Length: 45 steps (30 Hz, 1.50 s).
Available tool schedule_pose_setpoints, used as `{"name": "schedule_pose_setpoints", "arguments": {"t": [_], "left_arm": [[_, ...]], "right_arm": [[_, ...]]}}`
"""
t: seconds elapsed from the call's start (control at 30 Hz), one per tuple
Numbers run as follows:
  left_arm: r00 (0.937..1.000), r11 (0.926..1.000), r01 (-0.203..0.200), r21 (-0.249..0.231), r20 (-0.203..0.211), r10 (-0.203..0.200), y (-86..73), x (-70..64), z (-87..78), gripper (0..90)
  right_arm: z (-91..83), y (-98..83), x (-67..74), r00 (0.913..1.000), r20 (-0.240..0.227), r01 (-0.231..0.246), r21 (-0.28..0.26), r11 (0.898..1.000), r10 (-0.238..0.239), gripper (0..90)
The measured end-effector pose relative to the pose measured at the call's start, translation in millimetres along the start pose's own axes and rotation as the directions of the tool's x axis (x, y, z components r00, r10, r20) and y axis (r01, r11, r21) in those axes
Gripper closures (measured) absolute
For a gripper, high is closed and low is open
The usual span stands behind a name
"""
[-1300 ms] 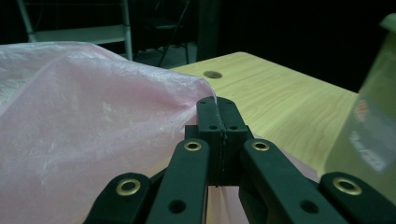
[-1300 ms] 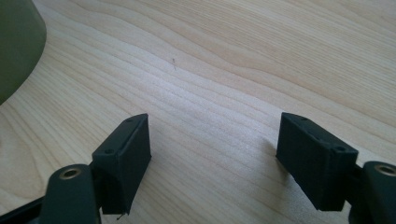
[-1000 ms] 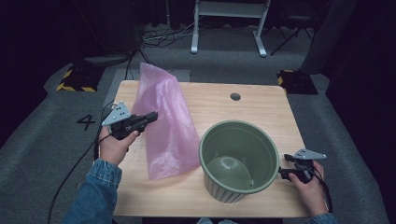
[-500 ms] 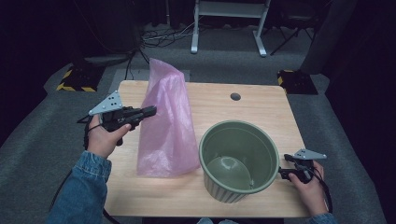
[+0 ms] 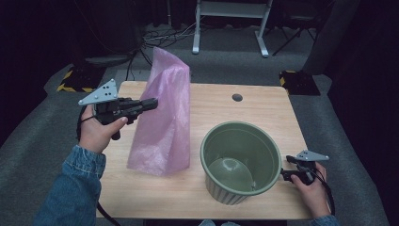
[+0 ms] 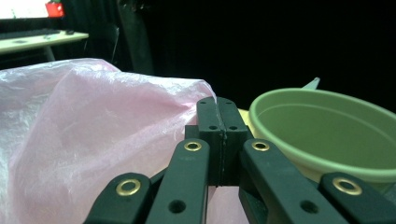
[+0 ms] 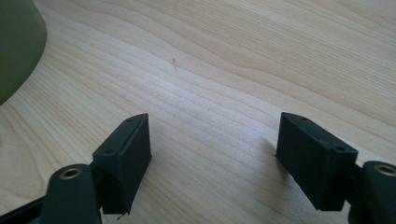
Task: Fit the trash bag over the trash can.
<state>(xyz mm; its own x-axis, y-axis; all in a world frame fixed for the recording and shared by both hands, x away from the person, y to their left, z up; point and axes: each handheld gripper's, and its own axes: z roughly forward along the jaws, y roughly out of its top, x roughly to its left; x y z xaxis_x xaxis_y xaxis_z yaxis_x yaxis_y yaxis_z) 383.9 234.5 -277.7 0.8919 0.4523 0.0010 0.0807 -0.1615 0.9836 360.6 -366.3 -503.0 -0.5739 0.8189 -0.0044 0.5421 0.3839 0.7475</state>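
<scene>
The pink plastic bag (image 5: 164,122) hangs left of centre in the high view, pinched at its edge by the left tool (image 5: 151,104), jaws together on the film. Thin, limp and slippery, it is best gripped near its mouth. The right tool (image 7: 212,154) rests apart on the tabletop (image 5: 263,113), lower right, beside the green bin (image 5: 242,160).

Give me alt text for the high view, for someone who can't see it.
The left gripper, jaws shut on a pink plastic bag, holds it upright on a wooden table. Beside it stands a green pot, with the right gripper open at the pot's right.
</scene>
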Motion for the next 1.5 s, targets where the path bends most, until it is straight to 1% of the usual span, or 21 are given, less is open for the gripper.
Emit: {"name": "schedule_pose_setpoints", "arguments": {"t": [0.03,0.27,0.3,0.4,0.43,0.47,0.5,0.53,0.63,0.67,0.77,0.87,1.0,1.07,1.1,1.13,1.17,1.2,1.33,1.4,1.5], "left_arm": [[0.9999,0.9999,-0.004,-0.01,0.012,0.005,7.3,-3.9,0.1,90.0],[0.9983,0.9992,-0.033,-0.025,0.047,0.034,26.8,-12.0,1.4,90.0],[0.9977,0.9987,-0.036,-0.036,0.056,0.038,33.0,-13.8,1.5,90.0],[0.9968,0.9979,-0.045,-0.046,0.064,0.048,39.8,-15.8,1.0,90.0],[0.9959,0.997,-0.055,-0.055,0.069,0.059,46.9,-18.4,0.1,90.0],[0.9959,0.997,-0.055,-0.055,0.069,0.059,46.9,-18.4,0.1,90.0],[0.9946,0.9956,-0.066,-0.067,0.076,0.071,54.0,-21.1,-1.0,90.0],[0.9946,0.9956,-0.066,-0.067,0.076,0.071,54.0,-21.1,-1.0,90.0],[0.9924,0.9931,-0.081,-0.085,0.086,0.088,67.8,-24.7,-5.4,90.0],[0.9924,0.9931,-0.081,-0.085,0.086,0.088,67.8,-24.7,-5.4,90.0],[0.9904,0.9907,-0.09,-0.102,0.096,0.1,81.3,-26.4,-9.5,90.0],[0.9892,0.9893,-0.093,-0.112,0.103,0.105,86.4,-27.4,-9.7,90.0],[0.9862,0.9887,-0.086,-0.123,0.13,0.102,93.1,-28.8,-2.2,90.0],[0.9838,0.9884,-0.085,-0.126,0.147,0.103,97.5,-31.2,9.1,90.0],[0.9838,0.9884,-0.085,-0.126,0.147,0.103,97.5,-31.2,9.1,90.0],[0.9812,0.9883,-0.087,-0.125,0.161,0.107,100.1,-33.5,17.9,90.0],[0.9812,0.9883,-0.087,-0.125,0.161,0.107,100.1,-33.5,17.9,90.0],[0.9782,0.9878,-0.091,-0.126,0.175,0.113,103.8,-35.4,25.5,90.0],[0.9744,0.9859,-0.109,-0.127,0.182,0.131,112.4,-39.9,32.1,90.0],[0.9714,0.9833,-0.122,-0.135,0.187,0.146,119.1,-42.7,33.8,90.0],[0.9693,0.979,-0.134,-0.154,0.186,0.161,127.5,-46.2,36.5,90.0]], "right_arm": [[0.0,0.0,0.0,1.0,0.0,0.0,0.0,1.0,0.0,26.5],[-0.1,0.0,0.1,1.0,-0.001,0.0,0.0,1.0,0.0,26.7],[0.0,0.0,0.2,1.0,0.0,-0.001,0.0,1.0,0.001,26.7],[-0.1,0.0,0.1,1.0,0.0,0.0,0.0,1.0,0.0,26.7],[-0.1,-0.1,0.1,1.0,0.0,0.001,-0.001,1.0,-0.001,27.0],[-0.1,-0.1,0.1,1.0,0.0,0.001,-0.001,1.0,-0.001,27.0],[-0.1,-0.1,0.2,1.0,-0.001,0.002,-0.001,1.0,-0.002,27.0],[-0.1,-0.1,0.2,1.0,-0.001,0.002,-0.001,1.0,-0.002,27.0],[-0.1,-0.1,0.2,1.0,-0.001,0.002,-0.001,1.0,-0.002,27.1],[-0.1,-0.1,0.2,1.0,-0.001,0.002,-0.001,1.0,-0.002,27.1],[-0.1,-0.1,0.2,1.0,-0.001,0.002,-0.001,1.0,-0.002,27.1],[-0.1,-0.1,0.2,1.0,-0.001,0.001,-0.001,1.0,-0.001,27.1],[-0.3,-0.1,0.4,1.0,-0.001,0.003,-0.001,1.0,-0.003,27.2],[-0.3,-0.2,0.4,1.0,-0.001,0.002,-0.001,1.0,-0.002,27.3],[-0.3,-0.2,0.5,1.0,0.0,0.002,0.0,1.0,-0.002,27.3],[-0.3,-0.2,0.5,1.0,0.0,0.003,0.0,1.0,-0.003,27.3],[-0.3,-0.2,0.5,1.0,0.0,0.003,0.0,1.0,-0.003,27.3],[-0.3,-0.2,0.5,1.0,0.0,0.003,0.0,1.0,-0.003,27.3],[-0.3,-0.2,0.5,1.0,0.0,0.003,-0.001,1.0,-0.003,27.3],[-0.3,-0.2,0.5,1.0,-0.002,0.003,-0.001,1.0,-0.003,27.5],[-0.5,-0.2,0.6,1.0,-0.002,0.004,0.0,1.0,-0.004,27.6]]}}
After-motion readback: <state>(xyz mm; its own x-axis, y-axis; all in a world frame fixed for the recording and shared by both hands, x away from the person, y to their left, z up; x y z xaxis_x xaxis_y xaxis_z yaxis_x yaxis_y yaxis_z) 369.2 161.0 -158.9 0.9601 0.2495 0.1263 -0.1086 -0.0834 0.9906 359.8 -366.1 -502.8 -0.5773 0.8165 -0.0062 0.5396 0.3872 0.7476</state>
